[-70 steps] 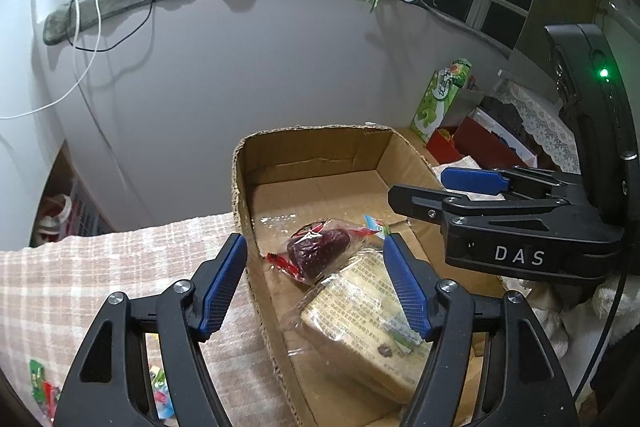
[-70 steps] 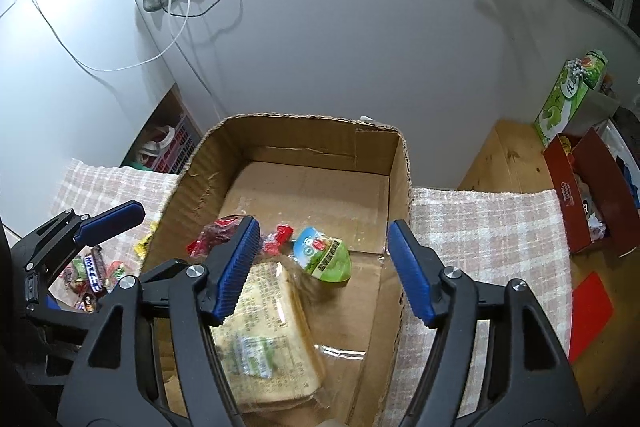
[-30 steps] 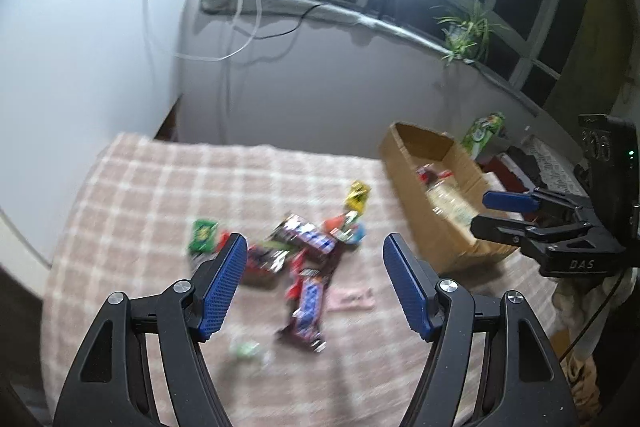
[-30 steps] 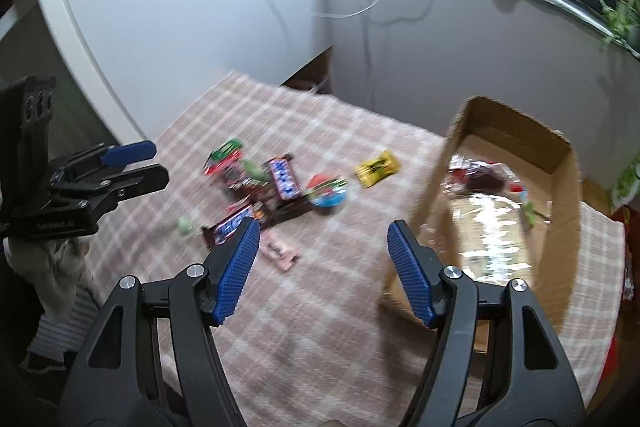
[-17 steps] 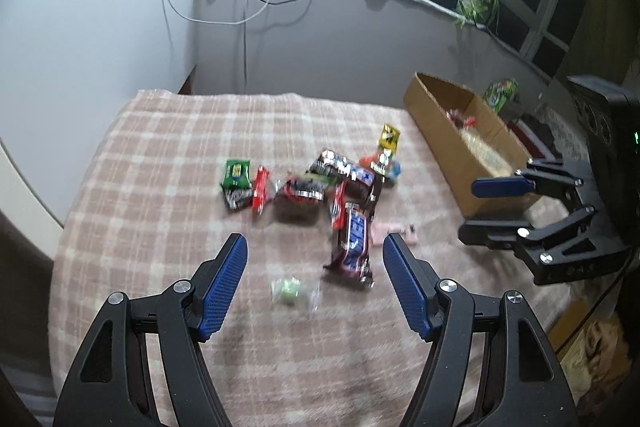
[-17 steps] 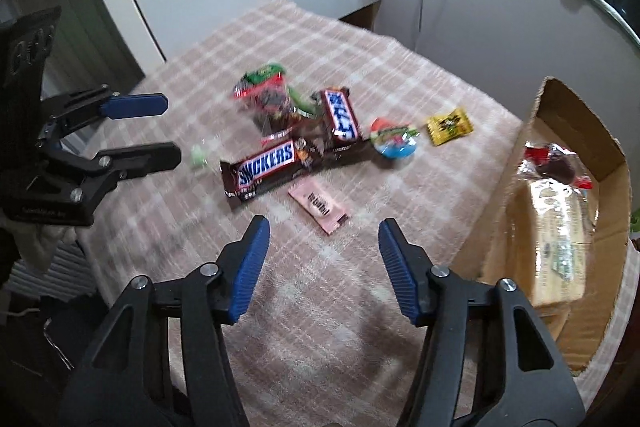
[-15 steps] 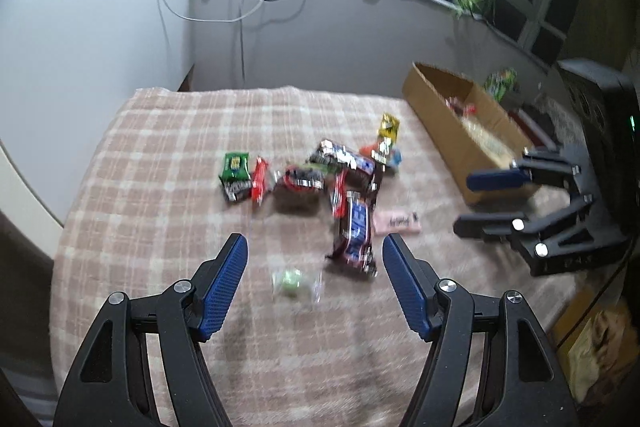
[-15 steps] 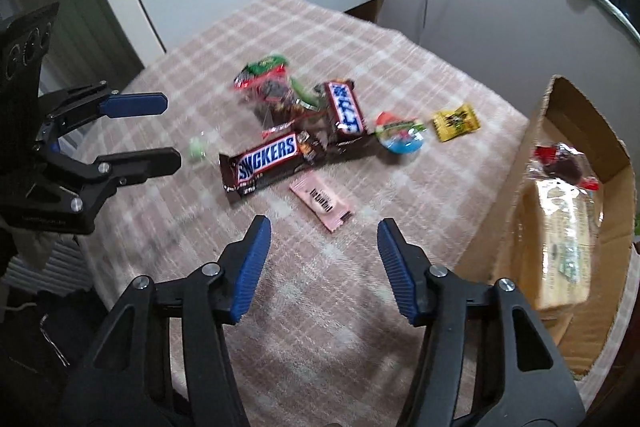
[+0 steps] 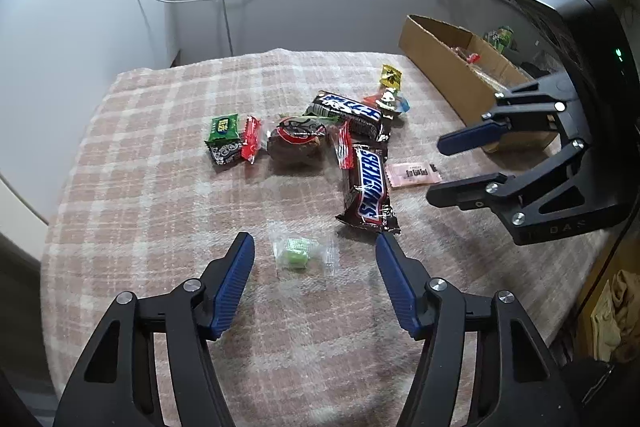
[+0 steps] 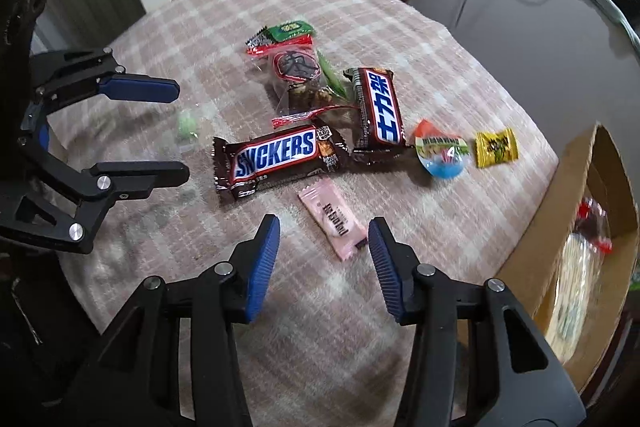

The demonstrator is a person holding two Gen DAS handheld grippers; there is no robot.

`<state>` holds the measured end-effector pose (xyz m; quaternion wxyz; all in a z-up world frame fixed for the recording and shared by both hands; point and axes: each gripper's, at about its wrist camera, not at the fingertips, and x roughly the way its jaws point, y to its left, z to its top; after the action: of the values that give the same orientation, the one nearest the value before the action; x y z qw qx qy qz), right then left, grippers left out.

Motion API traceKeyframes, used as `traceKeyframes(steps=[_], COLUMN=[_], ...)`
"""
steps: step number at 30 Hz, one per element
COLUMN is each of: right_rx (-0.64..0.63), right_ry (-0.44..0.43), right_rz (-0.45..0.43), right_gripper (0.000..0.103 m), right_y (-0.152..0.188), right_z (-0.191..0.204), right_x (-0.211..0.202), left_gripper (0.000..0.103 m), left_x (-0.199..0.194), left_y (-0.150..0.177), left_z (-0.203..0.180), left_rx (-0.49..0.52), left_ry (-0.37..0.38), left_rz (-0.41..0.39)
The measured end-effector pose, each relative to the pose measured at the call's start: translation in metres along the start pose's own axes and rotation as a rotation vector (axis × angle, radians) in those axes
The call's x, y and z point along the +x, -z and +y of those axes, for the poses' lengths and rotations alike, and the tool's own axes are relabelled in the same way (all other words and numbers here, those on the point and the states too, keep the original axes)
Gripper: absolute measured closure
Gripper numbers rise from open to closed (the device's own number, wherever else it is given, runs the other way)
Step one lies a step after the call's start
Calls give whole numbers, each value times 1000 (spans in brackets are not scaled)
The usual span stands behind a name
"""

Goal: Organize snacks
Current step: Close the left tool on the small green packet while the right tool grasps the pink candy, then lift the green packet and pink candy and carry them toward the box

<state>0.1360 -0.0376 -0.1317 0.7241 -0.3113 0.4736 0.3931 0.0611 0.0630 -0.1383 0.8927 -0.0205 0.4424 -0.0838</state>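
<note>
I have both tools low over the pink-and-cream checked tablecloth [image 9: 152, 195]. My left gripper [image 9: 314, 247] has just been closing a little, but its blue pads still stand wide apart with nothing pressed between them; the small green candy in a clear crinkled wrapper [image 9: 298, 250] lies on the cloth in the gap, touching neither pad. My right gripper [image 10: 324, 233] has also just been narrowing, and its jaws remain parted and empty; the flat pink sachet with dark lettering [image 10: 334, 221] lies slantwise between the pads, its lower end close to the right one, with no contact that I can make out.

Just beyond the sachet sits the brown Snickers bar [image 10: 276, 157], and a second brown bar with a blue-and-white label [image 10: 378, 111] lies beside it, its near end almost meeting the first. Behind those are a clear bag of dark nutty pieces with a red-ringed label [image 10: 298, 75], a green-topped packet [image 10: 290, 29] and thin red-wrapped sticks. To the right lie a round red-and-blue sweet [image 10: 440, 151] and a small yellow square packet [image 10: 496, 147], close together.

The open cardboard box [image 10: 560, 227] stands at the right edge of the table, well apart from the pile, with a wrapped pale slab and a red-wrapped item already inside. In the left view the Snickers bar's near corner lies just beside my right-hand pad tip, crowding that side of the green candy.
</note>
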Motion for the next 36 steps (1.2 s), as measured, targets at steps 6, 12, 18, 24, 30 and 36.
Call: traceKeyframes(steps=[6, 12, 18, 24, 30, 36], right_rx=[-27, -34, -28, -16, 6, 45], right_ry=[-9, -57, -89, -85, -82, -73], right_rz=[51, 71, 84, 88, 79, 57], right_gripper=[57, 62, 66, 82, 83, 84], right_y=[-6, -11, -15, -19, -17, -9], right_z=[-2, -5, -7, -9, -11, -16], right_x=[14, 19, 21, 24, 22, 13], left_gripper=[45, 51, 62, 71, 75, 76], left_x=[7, 15, 20, 20, 19, 16], left_y=[0, -2, -3, -3, -1, -1], left_z=[-1, 2, 4, 6, 4, 3], left_rx=[21, 23, 23, 10, 16, 3], left_ry=[7, 15, 22, 31, 27, 21], left_rz=[15, 26, 28, 24, 19, 11])
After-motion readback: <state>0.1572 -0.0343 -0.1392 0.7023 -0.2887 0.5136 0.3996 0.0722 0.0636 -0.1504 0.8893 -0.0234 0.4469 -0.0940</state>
